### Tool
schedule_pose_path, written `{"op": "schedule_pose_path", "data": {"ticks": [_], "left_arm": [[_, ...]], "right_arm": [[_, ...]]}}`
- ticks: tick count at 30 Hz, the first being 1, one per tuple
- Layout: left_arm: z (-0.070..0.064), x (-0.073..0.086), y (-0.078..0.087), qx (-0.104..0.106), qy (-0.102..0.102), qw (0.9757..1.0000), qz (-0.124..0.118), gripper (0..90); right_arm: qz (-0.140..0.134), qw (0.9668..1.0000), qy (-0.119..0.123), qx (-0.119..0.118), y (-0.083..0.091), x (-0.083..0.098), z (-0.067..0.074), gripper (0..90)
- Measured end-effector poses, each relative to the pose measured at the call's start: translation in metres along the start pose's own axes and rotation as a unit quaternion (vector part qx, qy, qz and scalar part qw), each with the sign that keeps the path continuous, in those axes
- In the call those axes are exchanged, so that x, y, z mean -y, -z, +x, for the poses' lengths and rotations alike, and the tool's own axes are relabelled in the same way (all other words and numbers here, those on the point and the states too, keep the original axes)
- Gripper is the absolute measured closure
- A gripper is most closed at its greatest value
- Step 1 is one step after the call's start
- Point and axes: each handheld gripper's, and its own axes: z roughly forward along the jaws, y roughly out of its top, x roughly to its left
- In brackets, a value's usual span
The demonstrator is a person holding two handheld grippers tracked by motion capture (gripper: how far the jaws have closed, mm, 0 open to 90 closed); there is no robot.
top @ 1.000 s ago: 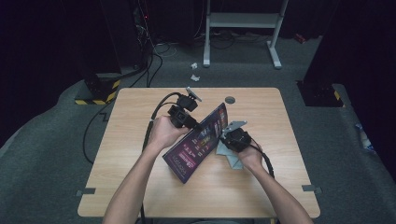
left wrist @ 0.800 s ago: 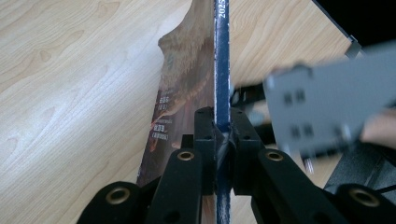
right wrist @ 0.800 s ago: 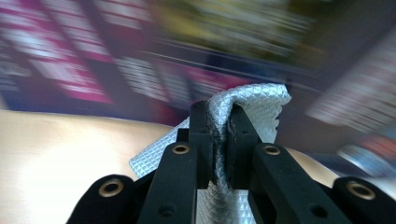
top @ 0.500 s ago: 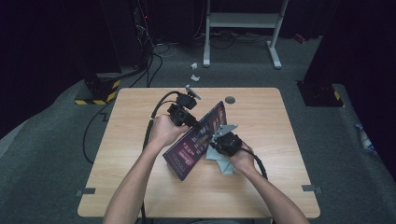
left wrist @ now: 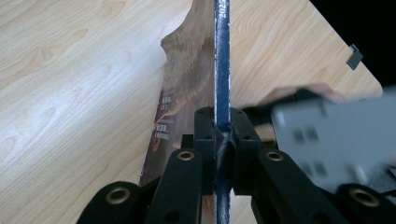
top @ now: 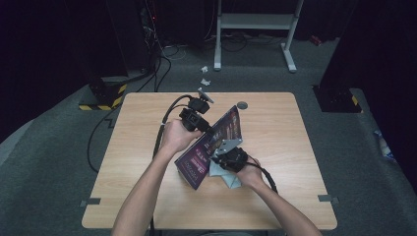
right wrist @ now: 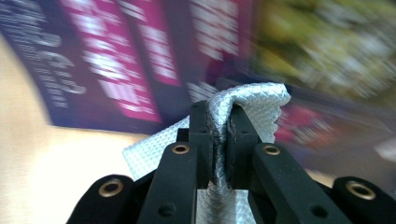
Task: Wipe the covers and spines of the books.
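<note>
Left gripper (left wrist: 222, 133) jaws clamp the thin edge of a glossy magazine (top: 211, 145), held tilted above the wooden table (top: 295, 147). Right gripper (right wrist: 223, 123) jaws pinch a folded grey waffle-textured cloth (right wrist: 243, 105) against the magazine's cover.
</note>
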Motion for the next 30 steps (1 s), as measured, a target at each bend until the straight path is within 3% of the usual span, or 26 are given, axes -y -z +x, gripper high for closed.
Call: {"op": "schedule_pose_path", "data": {"ticks": [3,7,12,14,16,18,20,23,27,28,30], "left_arm": [[0.002,0.0,0.001,0.006,0.005,1.0,0.001,83.8],[0.002,-0.001,-0.003,0.007,0.007,1.0,-0.001,83.8],[0.0,-0.004,-0.006,0.008,0.008,0.9999,0.002,83.8],[0.0,-0.004,-0.005,0.008,0.008,0.9999,0.003,83.8],[0.0,-0.004,-0.003,0.006,0.007,1.0,0.003,83.8],[0.001,-0.003,-0.003,0.006,0.011,0.9999,0.001,83.8],[0.003,-0.003,-0.002,0.009,0.017,0.9998,-0.001,83.8],[0.003,-0.005,-0.004,0.008,0.018,0.9998,-0.002,83.8],[0.003,-0.006,-0.004,0.007,0.017,0.9998,-0.002,83.8],[0.003,-0.006,-0.004,0.008,0.019,0.9998,-0.004,83.8],[0.003,-0.004,-0.002,0.005,0.017,0.9998,-0.005,83.8]], "right_arm": [[0.006,0.9988,-0.047,0.012,0.001,0.01,-0.022,83.2],[0.015,0.9981,-0.056,0.021,0.004,0.013,-0.026,83.1],[0.028,0.9994,-0.014,-0.012,-0.002,0.003,-0.002,83.0],[0.031,0.9994,0.01,-0.008,-0.003,0.001,0.004,83.1],[0.033,0.9994,-0.007,-0.002,-0.004,0.003,-0.005,83.0],[0.036,0.9984,-0.041,0.015,-0.003,0.007,-0.019,83.0],[0.04,0.9976,-0.053,0.018,-0.001,0.008,-0.022,83.1],[0.039,0.999,-0.022,0.001,-0.002,0.002,-0.007,83.1],[0.029,0.9984,0.021,-0.043,-0.007,-0.01,0.024,83.0],[0.026,0.9975,0.045,-0.048,-0.008,-0.013,0.029,83.0],[0.032,0.9968,0.061,-0.04,-0.01,-0.012,0.03,82.9]]}}
